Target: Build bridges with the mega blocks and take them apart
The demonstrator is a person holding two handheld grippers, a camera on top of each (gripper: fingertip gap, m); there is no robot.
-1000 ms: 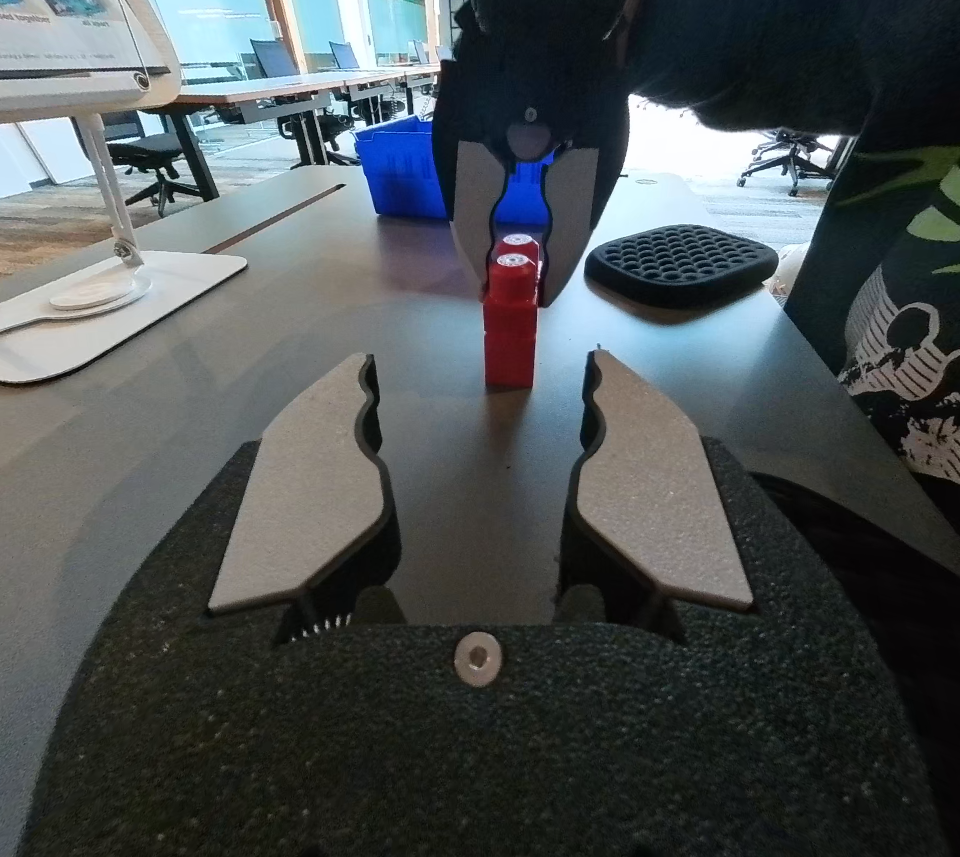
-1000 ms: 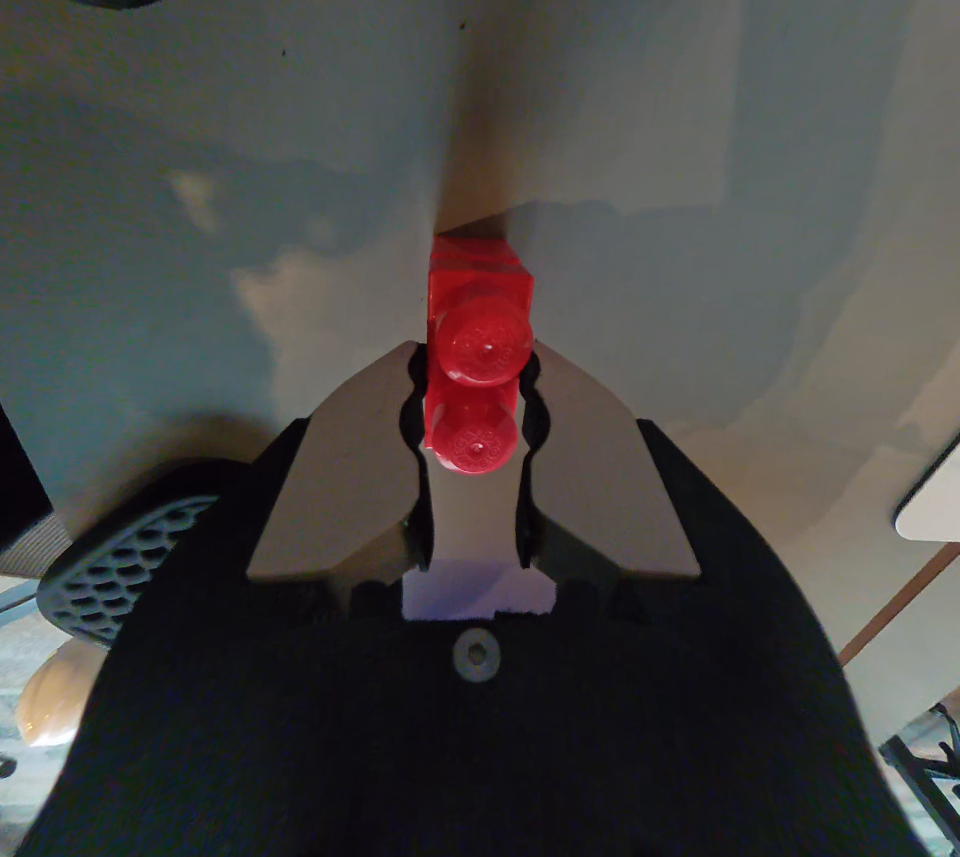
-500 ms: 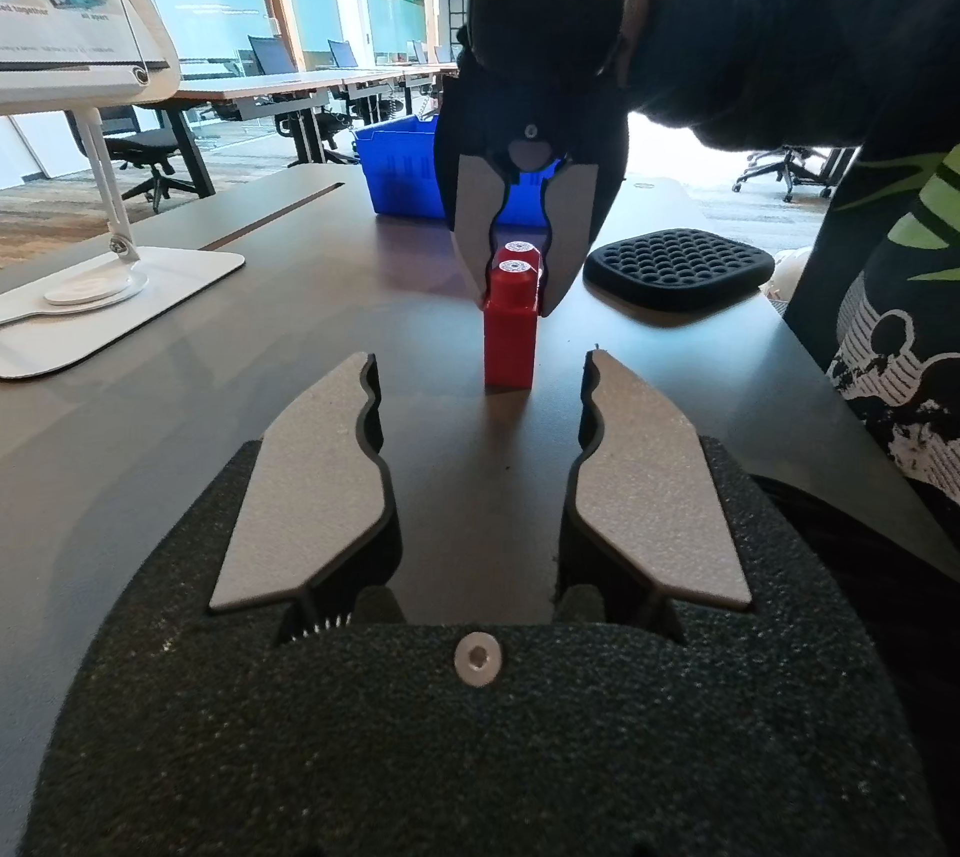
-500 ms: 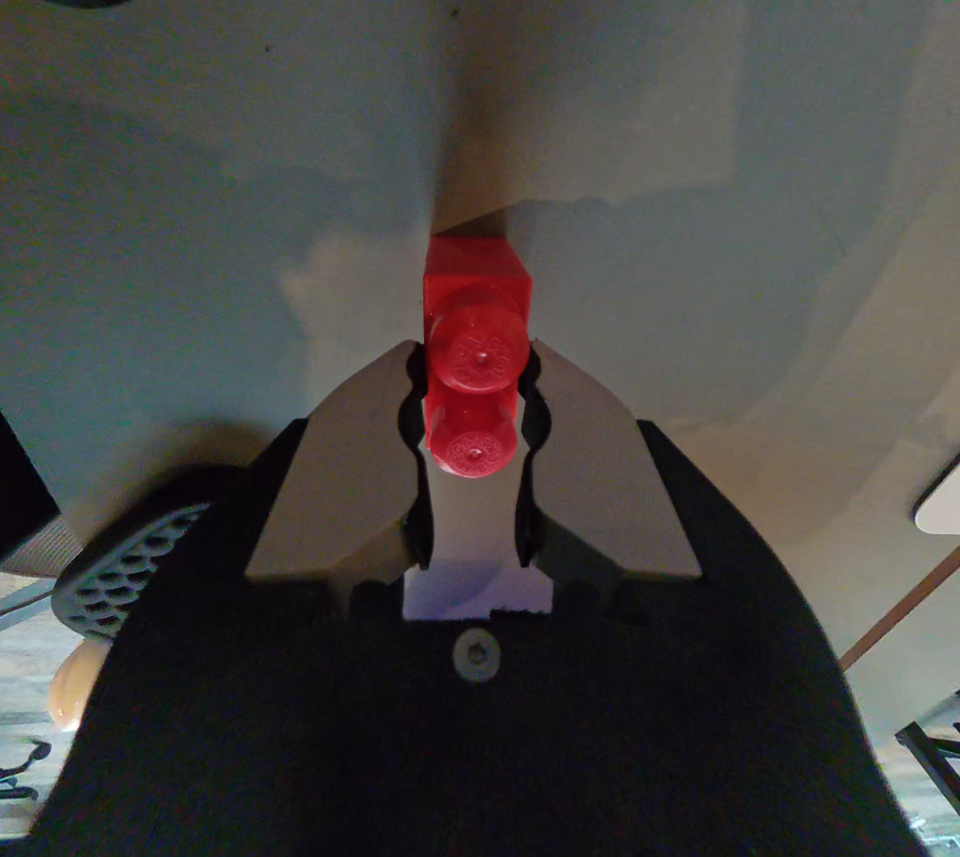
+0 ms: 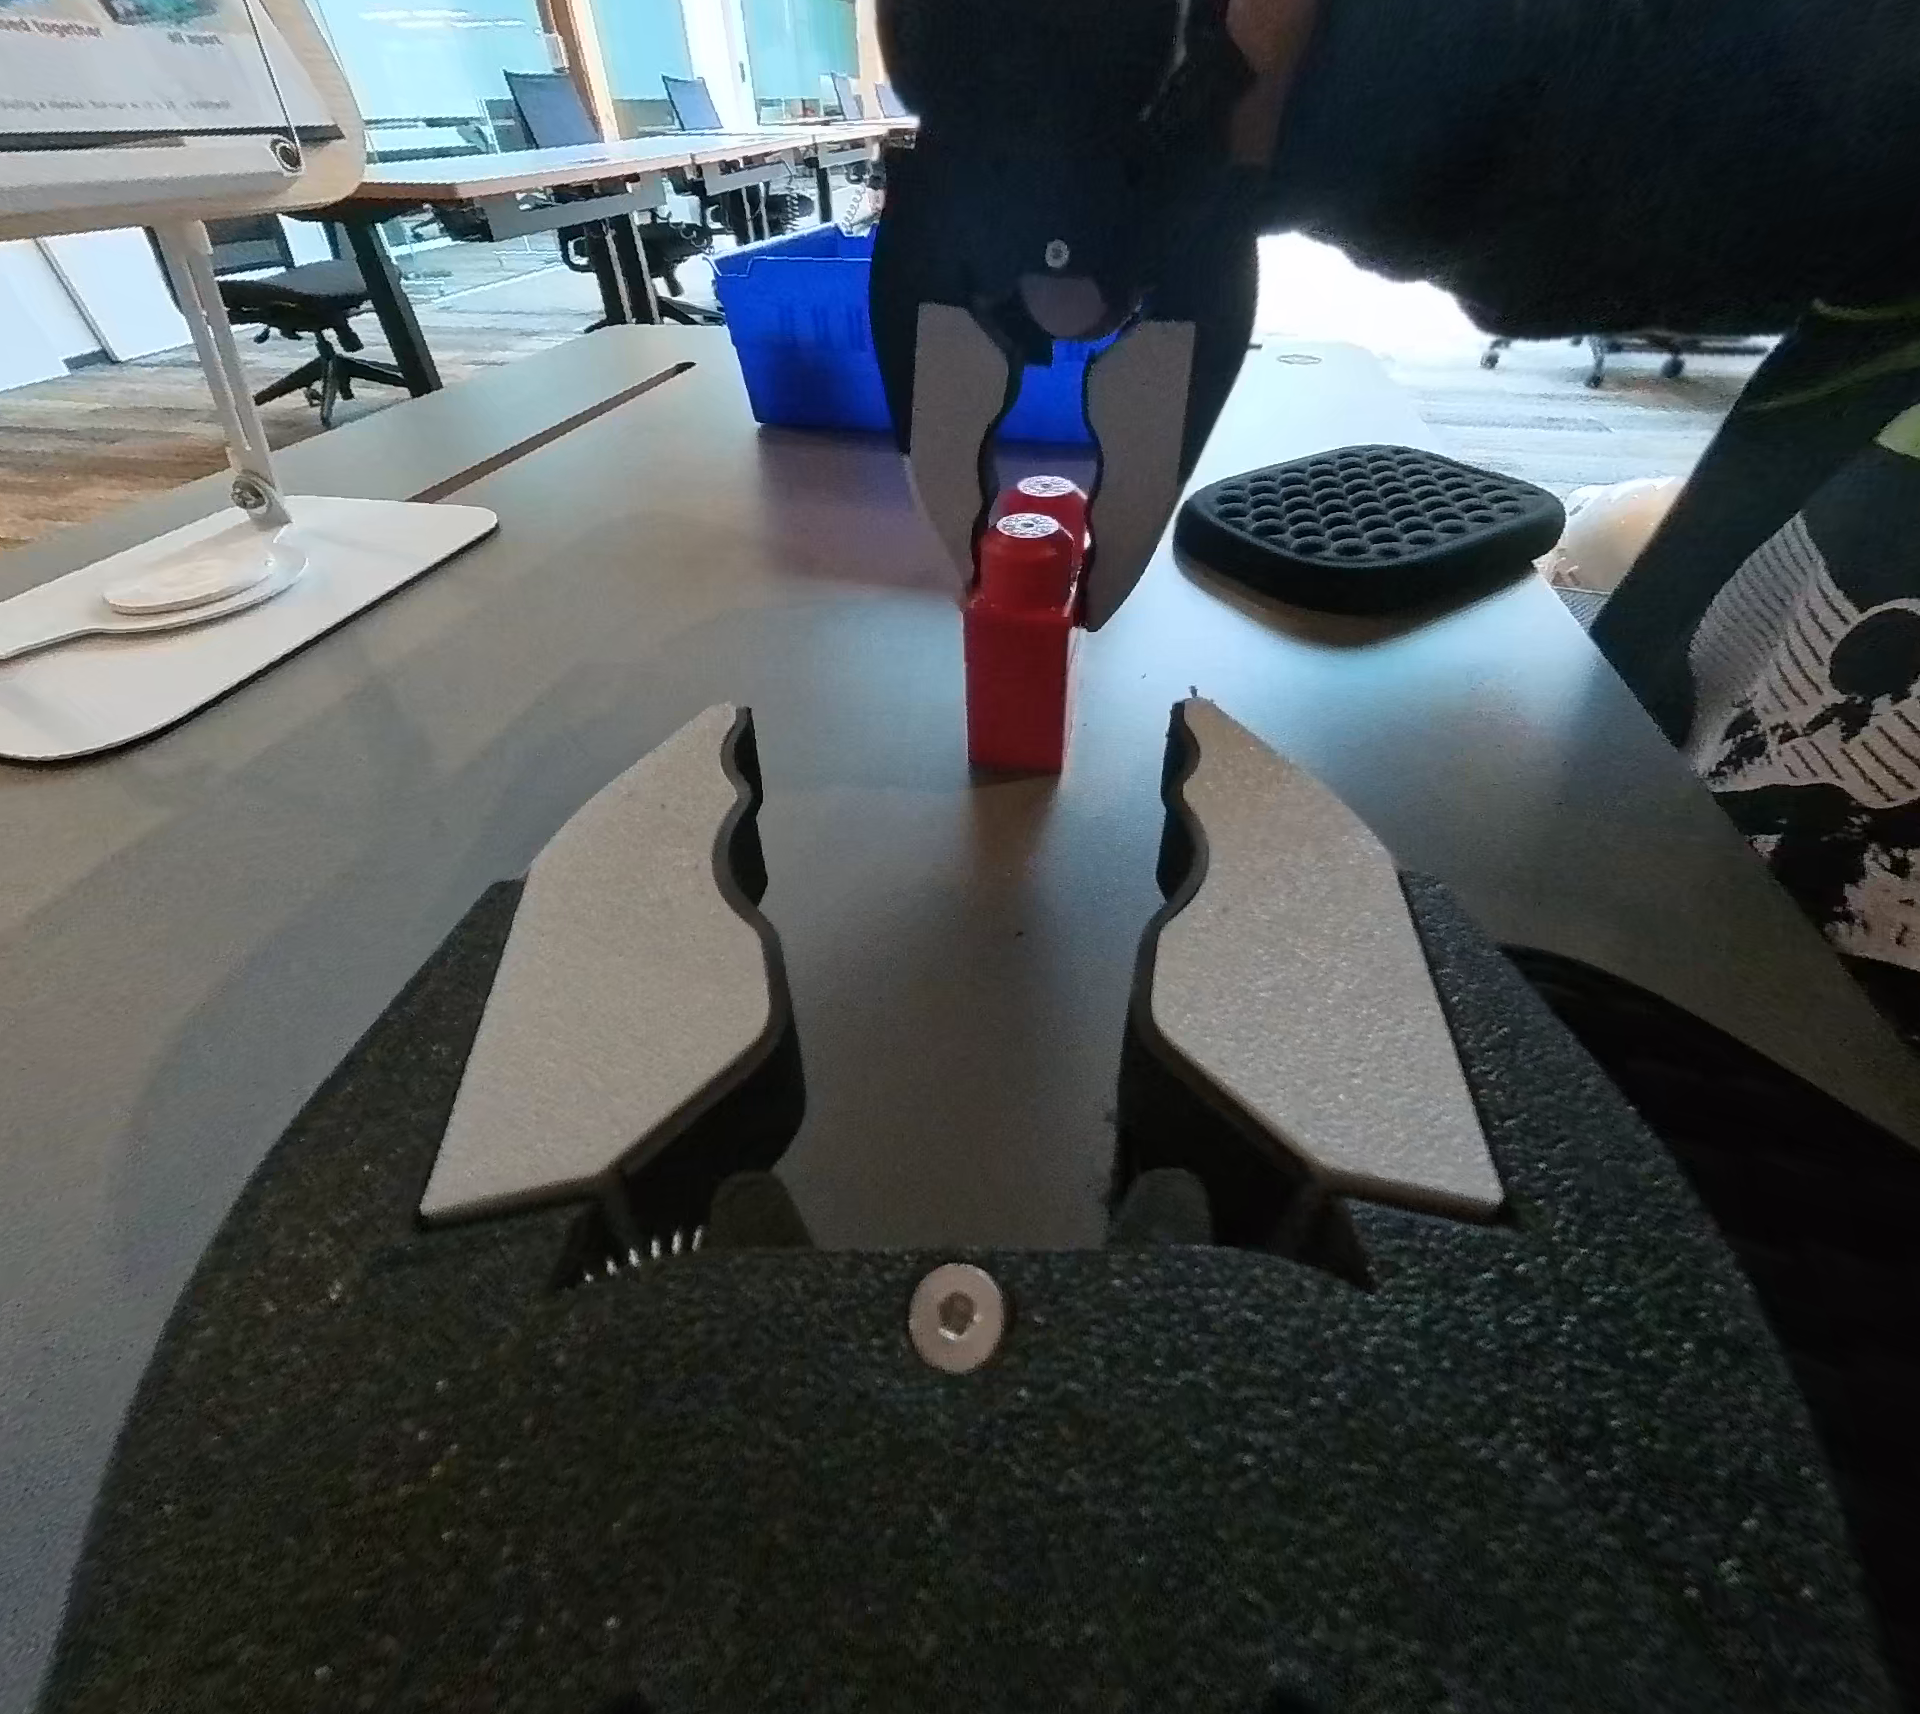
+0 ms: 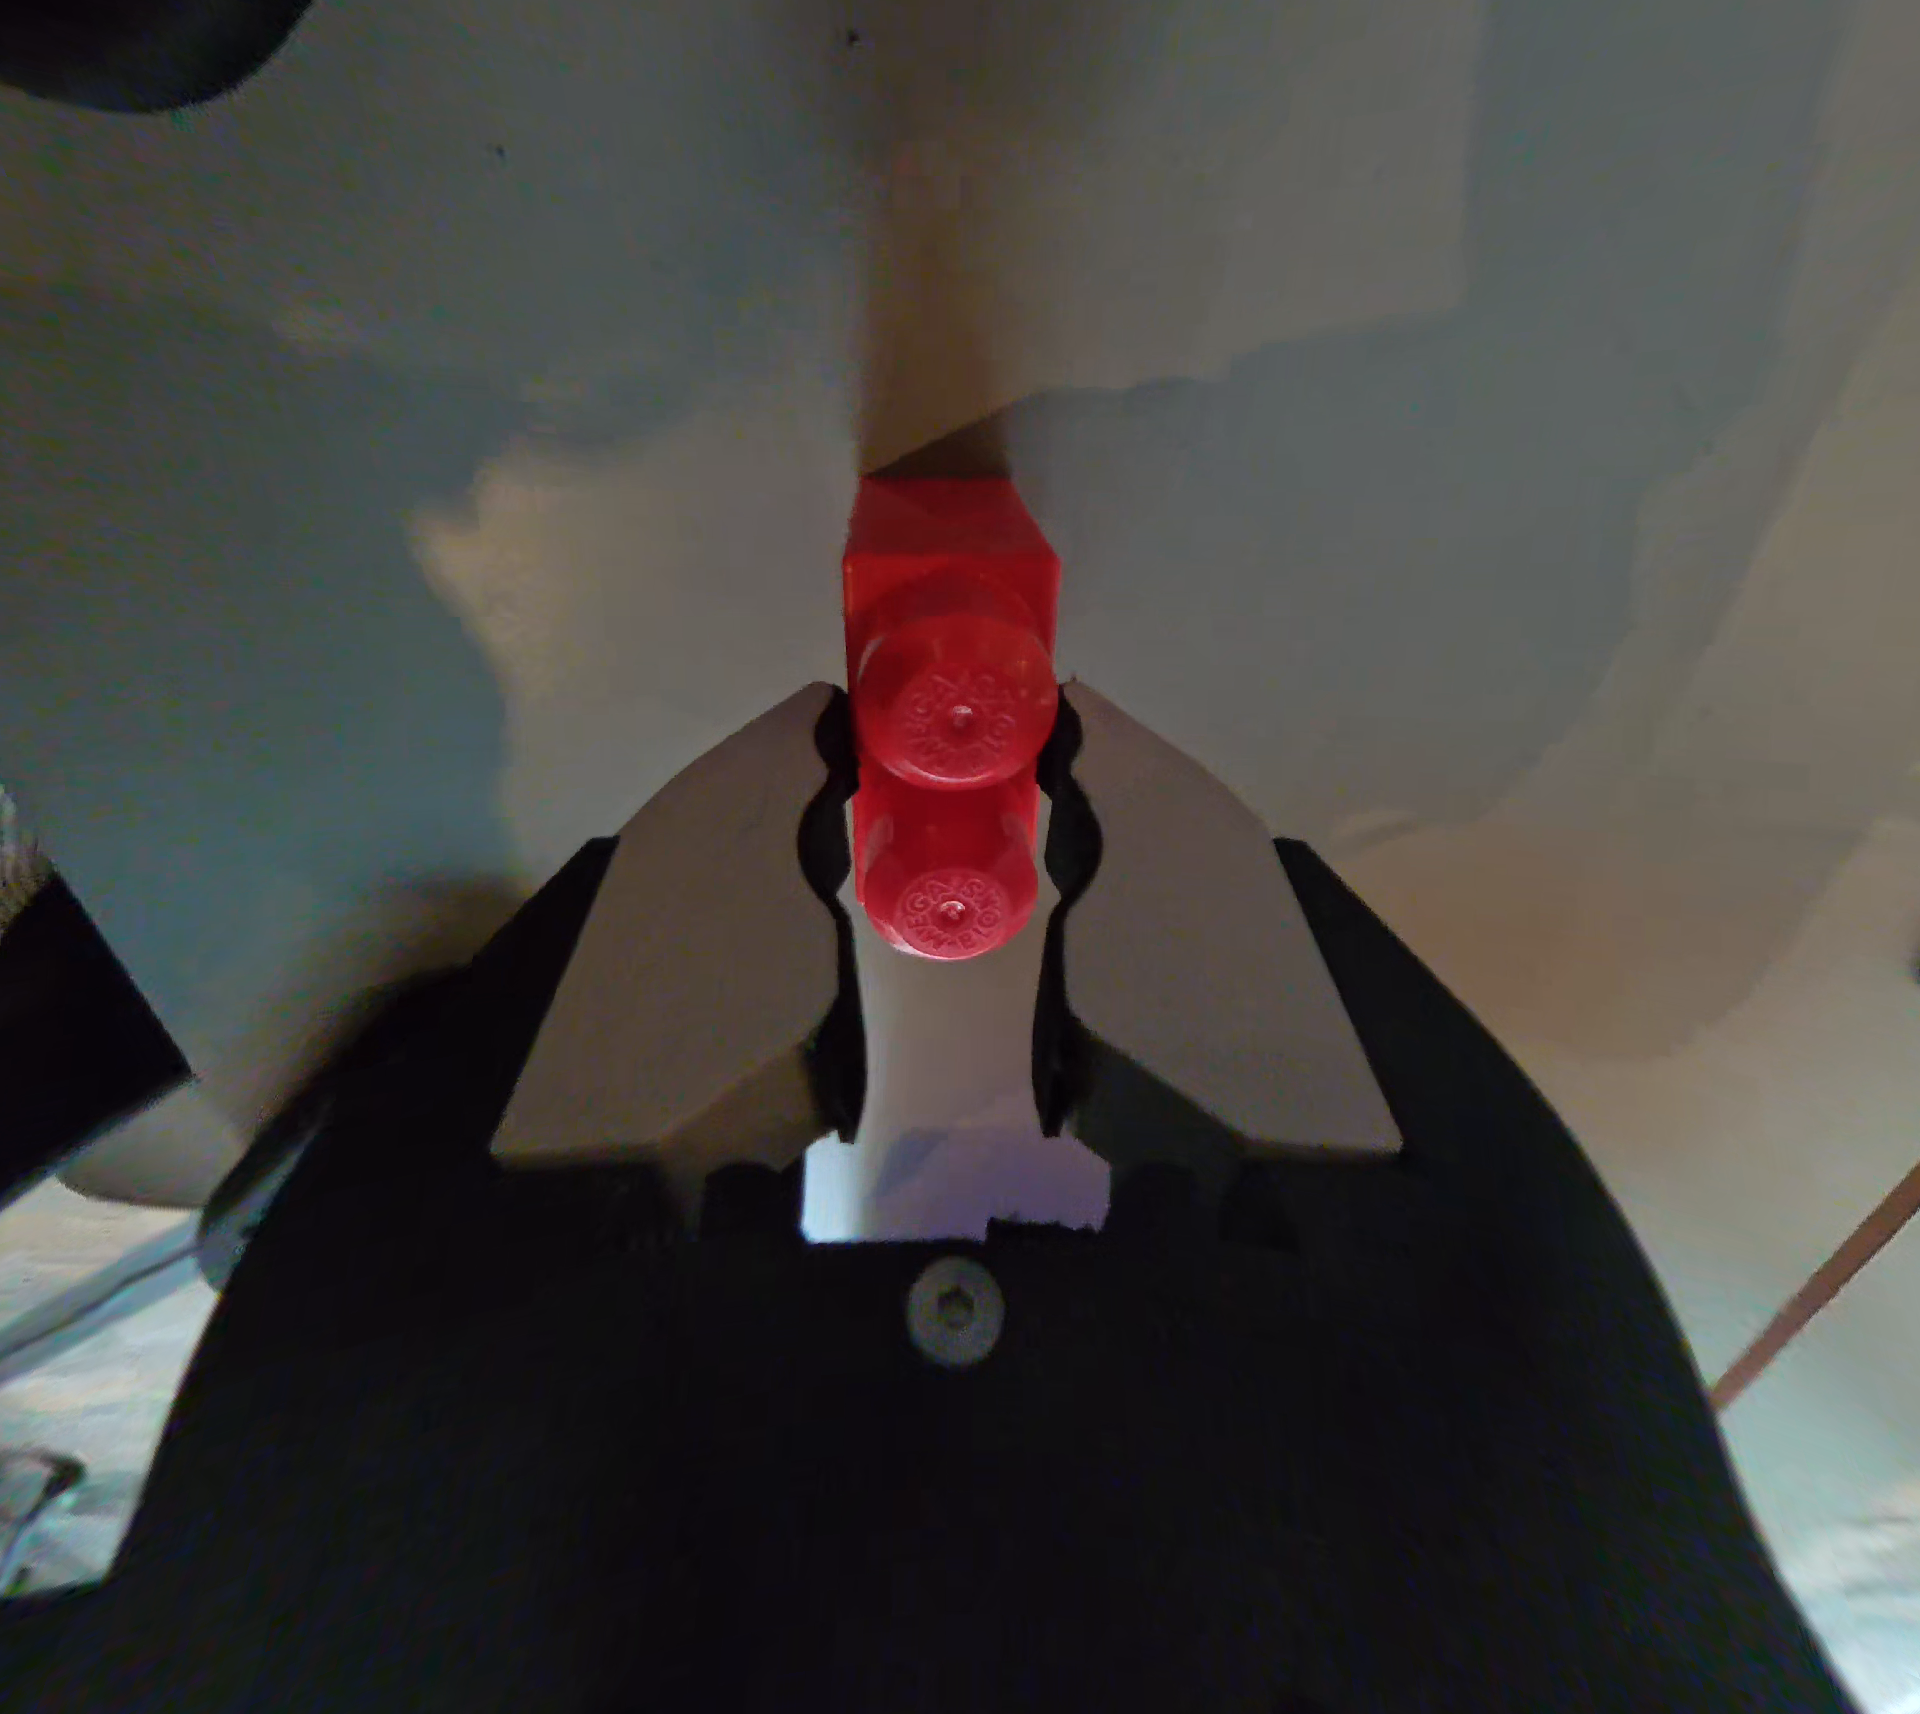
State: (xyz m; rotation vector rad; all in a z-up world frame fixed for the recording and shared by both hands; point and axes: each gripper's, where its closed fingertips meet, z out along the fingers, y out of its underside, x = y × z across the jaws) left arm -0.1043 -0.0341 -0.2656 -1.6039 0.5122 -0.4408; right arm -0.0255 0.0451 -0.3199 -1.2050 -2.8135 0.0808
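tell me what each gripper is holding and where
The right gripper pinches the red block by its studded top, from above, as it stands on the table. The left gripper is open, holding nothing.

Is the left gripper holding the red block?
No: the left gripper is open and empty, short of the red block that the right gripper grips from above.

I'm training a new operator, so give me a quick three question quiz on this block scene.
1. True or false: the left tongs are shut on the red block.
2. Which tongs come down on the red block from above? A) left B) right C) neither
3. Fill in: the red block stands on the grey ____, with a ____ bin behind it.

Key: 1 false, they are open and empty. 2 B, the right tongs close around its studs. 3 table; blue.
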